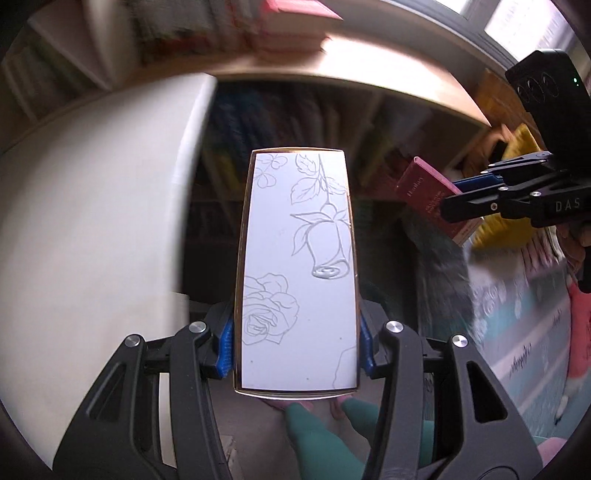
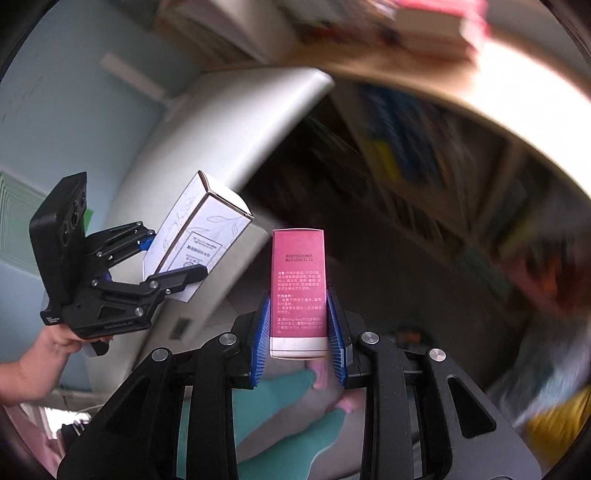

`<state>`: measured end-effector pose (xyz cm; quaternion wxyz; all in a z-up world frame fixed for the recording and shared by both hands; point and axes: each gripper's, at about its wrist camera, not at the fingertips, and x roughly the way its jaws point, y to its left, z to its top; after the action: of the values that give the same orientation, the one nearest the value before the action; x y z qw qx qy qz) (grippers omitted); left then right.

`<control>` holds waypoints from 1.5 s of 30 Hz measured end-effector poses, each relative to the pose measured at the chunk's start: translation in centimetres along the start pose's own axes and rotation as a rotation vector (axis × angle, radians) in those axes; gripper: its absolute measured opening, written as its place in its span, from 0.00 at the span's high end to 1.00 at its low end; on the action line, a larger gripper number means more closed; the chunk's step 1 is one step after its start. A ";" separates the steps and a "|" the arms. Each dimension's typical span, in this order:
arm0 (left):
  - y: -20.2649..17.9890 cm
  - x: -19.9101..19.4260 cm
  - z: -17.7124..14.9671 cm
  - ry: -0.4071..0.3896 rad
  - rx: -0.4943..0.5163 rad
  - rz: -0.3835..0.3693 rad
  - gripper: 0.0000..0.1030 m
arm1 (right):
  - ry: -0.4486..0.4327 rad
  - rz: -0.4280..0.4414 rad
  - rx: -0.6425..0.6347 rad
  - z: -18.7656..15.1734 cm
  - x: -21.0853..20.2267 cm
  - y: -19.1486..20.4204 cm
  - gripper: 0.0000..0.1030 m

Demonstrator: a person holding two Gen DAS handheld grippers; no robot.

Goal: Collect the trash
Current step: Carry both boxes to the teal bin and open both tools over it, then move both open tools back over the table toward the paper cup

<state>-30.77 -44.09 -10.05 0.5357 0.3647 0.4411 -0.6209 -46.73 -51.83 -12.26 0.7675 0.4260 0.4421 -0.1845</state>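
1. Left gripper (image 1: 297, 347) was clamped on a white box (image 1: 299, 273) with rose line-art and a gold edge. The blue pads (image 1: 226, 345) squeezed its lower sides, and the box stuck straight out toward 12 o'clock in the left wrist view.
2. Right gripper (image 2: 298, 332) was clamped on a pink box (image 2: 298, 284), pads (image 2: 261, 332) on both sides near its white bottom end. It also pointed to 12 o'clock, small printed text facing the camera.
3. From the right wrist, the left gripper sat out at 9 o'clock with the white box tilted up toward 1 o'clock, a bare hand (image 2: 55, 345) under it.
4. From the left wrist, the right gripper (image 1: 458, 199) showed at 3 o'clock, the pink box (image 1: 428, 195) poking left out of it.
5. Further out: a white curved panel (image 1: 92, 221) at 9 o'clock, a blurry bookshelf (image 1: 295, 122) dead ahead, and stacked books (image 1: 295, 22) on its top at 12.
6. Down at 6 o'clock, teal legs (image 1: 314, 435) and pink slippers, pretty smeared.
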 end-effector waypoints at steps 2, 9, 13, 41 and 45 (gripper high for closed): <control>-2.5 2.2 -0.5 0.044 0.030 -0.039 0.55 | 0.007 -0.001 0.045 -2.2 -0.4 -2.1 0.72; -8.5 11.0 -2.7 0.215 0.132 -0.118 0.55 | 0.059 0.000 0.240 -10.0 2.3 -9.3 0.72; -10.9 15.2 -4.6 0.301 0.167 -0.140 0.55 | 0.106 0.003 0.336 -14.0 5.5 -12.0 0.72; -10.0 15.7 -6.4 0.337 0.167 -0.051 0.23 | 0.065 0.004 0.391 -15.5 4.8 -14.9 0.27; -7.7 11.6 -6.6 0.274 0.051 -0.045 0.16 | 0.087 0.017 0.280 -12.9 4.6 -11.4 0.23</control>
<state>-40.31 -41.59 -21.82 0.4469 0.4495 0.5020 -0.5884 -58.49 -47.31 -24.91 0.6822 0.5403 0.4411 -0.2193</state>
